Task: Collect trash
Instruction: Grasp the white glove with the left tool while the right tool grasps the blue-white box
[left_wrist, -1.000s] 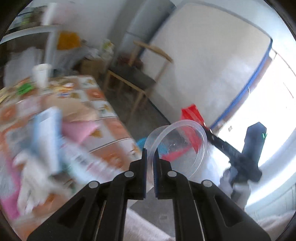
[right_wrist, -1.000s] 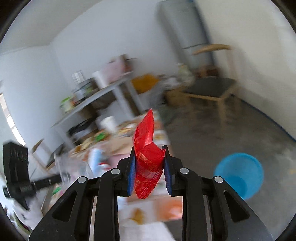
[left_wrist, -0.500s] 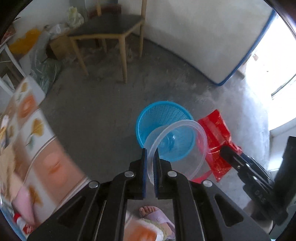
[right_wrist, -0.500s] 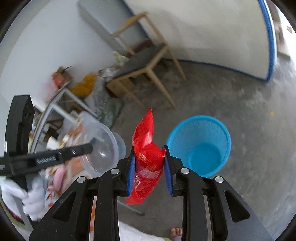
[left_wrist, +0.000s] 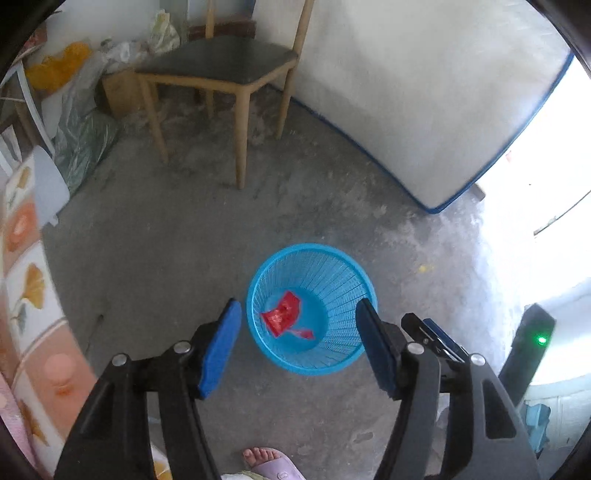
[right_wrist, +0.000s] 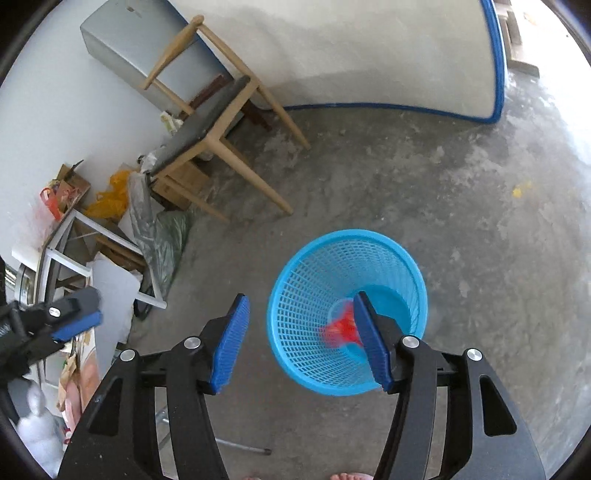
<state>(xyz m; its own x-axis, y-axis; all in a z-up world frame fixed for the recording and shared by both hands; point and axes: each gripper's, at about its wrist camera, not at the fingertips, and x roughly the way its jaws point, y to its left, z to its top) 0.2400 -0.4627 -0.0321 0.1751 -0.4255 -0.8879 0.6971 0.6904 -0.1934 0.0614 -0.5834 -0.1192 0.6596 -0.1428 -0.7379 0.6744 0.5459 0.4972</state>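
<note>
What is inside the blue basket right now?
A crumpled red wrapper lies on the floor of the blue basket. A faint clear round shape seems to sit there too, but I cannot confirm it. In the right wrist view a finger covers part of the bottom.

A bright blue mesh wastebasket (left_wrist: 311, 308) holds a red wrapper (left_wrist: 282, 314) (crinkled, shiny); behind the wastebasket, a pale wooden chair (left_wrist: 221, 70) has a black seat.

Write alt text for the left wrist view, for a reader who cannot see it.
The open left tool hangs over a blue basket on a concrete floor, a red wrapper lying in its bottom. A wooden chair stands beyond it by a white wall.
</note>
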